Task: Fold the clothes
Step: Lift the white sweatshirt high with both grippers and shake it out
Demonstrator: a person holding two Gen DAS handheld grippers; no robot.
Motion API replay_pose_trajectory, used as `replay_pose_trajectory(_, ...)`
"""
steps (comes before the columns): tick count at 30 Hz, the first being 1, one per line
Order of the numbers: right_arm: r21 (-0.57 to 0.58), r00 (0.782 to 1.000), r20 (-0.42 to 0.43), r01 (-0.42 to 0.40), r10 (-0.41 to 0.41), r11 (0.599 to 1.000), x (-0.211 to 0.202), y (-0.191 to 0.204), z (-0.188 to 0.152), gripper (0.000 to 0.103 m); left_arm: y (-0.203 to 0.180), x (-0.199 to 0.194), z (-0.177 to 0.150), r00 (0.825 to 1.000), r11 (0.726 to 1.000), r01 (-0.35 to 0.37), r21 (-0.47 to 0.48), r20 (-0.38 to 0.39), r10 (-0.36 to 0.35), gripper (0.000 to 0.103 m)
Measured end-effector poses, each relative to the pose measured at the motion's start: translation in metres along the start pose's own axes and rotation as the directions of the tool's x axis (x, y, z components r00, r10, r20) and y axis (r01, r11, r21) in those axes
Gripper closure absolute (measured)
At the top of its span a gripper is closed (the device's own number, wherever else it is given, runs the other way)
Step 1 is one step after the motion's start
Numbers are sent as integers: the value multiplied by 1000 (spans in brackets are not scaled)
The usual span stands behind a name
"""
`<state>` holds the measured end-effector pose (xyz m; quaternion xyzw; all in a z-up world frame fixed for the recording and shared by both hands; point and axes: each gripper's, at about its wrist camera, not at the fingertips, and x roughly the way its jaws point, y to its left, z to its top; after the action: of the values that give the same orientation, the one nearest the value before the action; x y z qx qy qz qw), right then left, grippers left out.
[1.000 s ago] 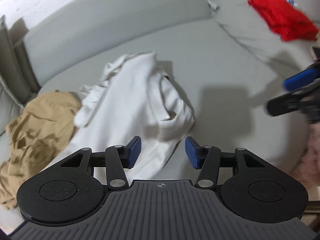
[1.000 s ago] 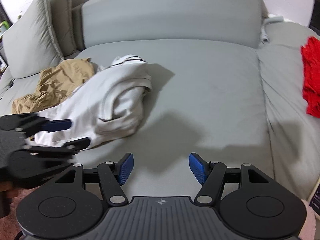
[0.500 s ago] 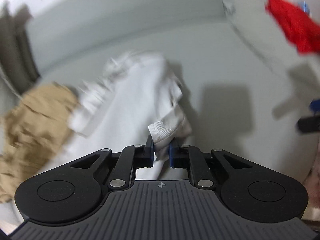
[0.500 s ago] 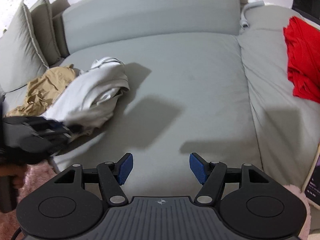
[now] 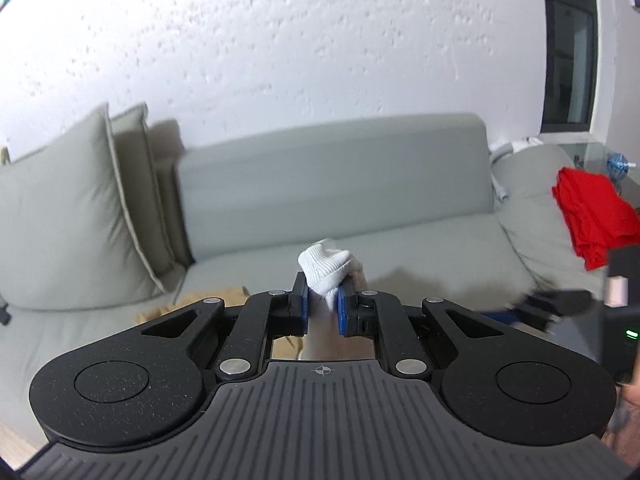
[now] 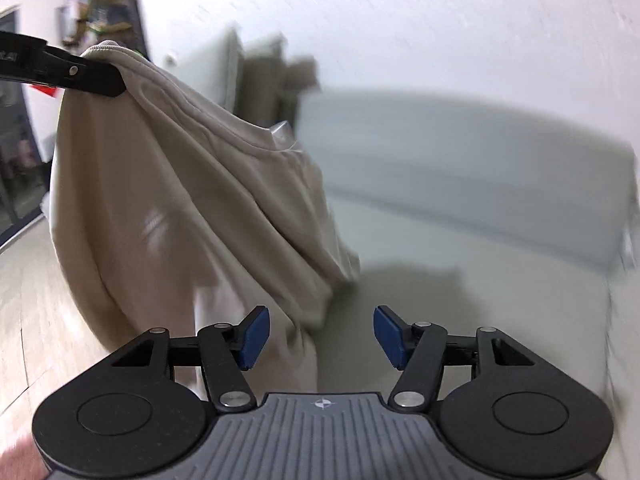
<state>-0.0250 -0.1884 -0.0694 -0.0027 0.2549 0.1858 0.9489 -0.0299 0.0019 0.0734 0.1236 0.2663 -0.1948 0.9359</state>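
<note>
While the left gripper (image 5: 323, 304) pinched a ribbed cuff of the white sweatshirt (image 5: 326, 270) between its blue fingers (image 5: 301, 300), the grey sofa (image 5: 340, 184) lay beyond, a red garment (image 5: 592, 216) on its right end. From the right wrist, the right gripper (image 6: 320, 336) stood wide open beside the sweatshirt, which hung in the air.

Readable markings: one partial fragment only.
In the right wrist view, pale letters that look like "AI" stand on the black arm of the left gripper (image 6: 60, 72) at the frame's left edge, cut off; no other text is legible.
</note>
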Motion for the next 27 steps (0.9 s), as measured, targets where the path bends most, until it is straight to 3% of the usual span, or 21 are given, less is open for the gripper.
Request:
replay_pose_trajectory(3, -79, 998, 25, -47, 49, 996, 3, 10, 22, 45, 4, -29, -6, 999, 999, 37, 27, 22, -38, 90)
replay_pose_trajectory(6, -199, 994, 11, -100, 105, 975, 1, 19, 34, 45, -3, -55, -33, 989, 985, 148, 86, -21, -146, 89)
replay_pose_trajectory(11, -418, 981, -99, -191, 164, 888, 5, 31, 33, 45, -27, -50, -86, 940, 941, 317, 116, -169, -296, 89)
replay_pose_trajectory(13, -514, 968, -177, -244, 177, 823, 9, 37, 27, 45, -33, -44, -99, 922, 931, 352, 96, -205, -327, 89)
replay_pose_trajectory(14, -577, 960, -220, -270, 172, 771, 12, 43, 22, 45, -35, -42, -102, 919, 930, 358, 87, -210, -334, 89)
replay_pose_trajectory(15, -646, 953, -261, -293, 156, 705, 16, 50, 16, 45, -36, -40, -105, 915, 928, 364, 78, -215, -341, 89)
replay_pose_trajectory(16, -682, 948, -281, -305, 147, 665, 19, 53, 13, 46, -36, -39, -106, 913, 927, 368, 73, -217, -345, 89)
replay_pose_trajectory(19, -810, 926, -364, -368, 99, 457, 33, 65, -3, 48, -34, -39, -106, 916, 931, 358, 63, -216, -338, 89)
replay_pose_trajectory(20, -819, 925, -369, -371, 94, 438, 43, 60, 1, 49, -35, -37, -106, 917, 933, 355, 61, -216, -335, 89)
replay_pose_trajectory(21, -851, 924, -374, -376, 80, 366, 50, 61, -6, 49, -32, -38, -106, 919, 936, 349, 53, -216, -331, 89)
replay_pose_trajectory(23, -872, 927, -368, -371, 75, 319, 61, 60, -9, 50, -28, -39, -111, 921, 940, 339, 39, -218, -323, 89)
replay_pose_trajectory(25, -903, 932, -350, -363, 94, 232, 72, 62, -17, 50, -26, -43, -115, 925, 946, 324, 29, -219, -310, 89)
replay_pose_trajectory(26, -908, 933, -347, -360, 94, 217, 74, 63, -19, 50, -26, -43, -115, 927, 948, 317, 24, -220, -304, 89)
replay_pose_trajectory(27, -920, 937, -337, -348, 90, 178, 79, 65, -25, 50, -24, -44, -116, 929, 951, 309, 17, -218, -298, 89)
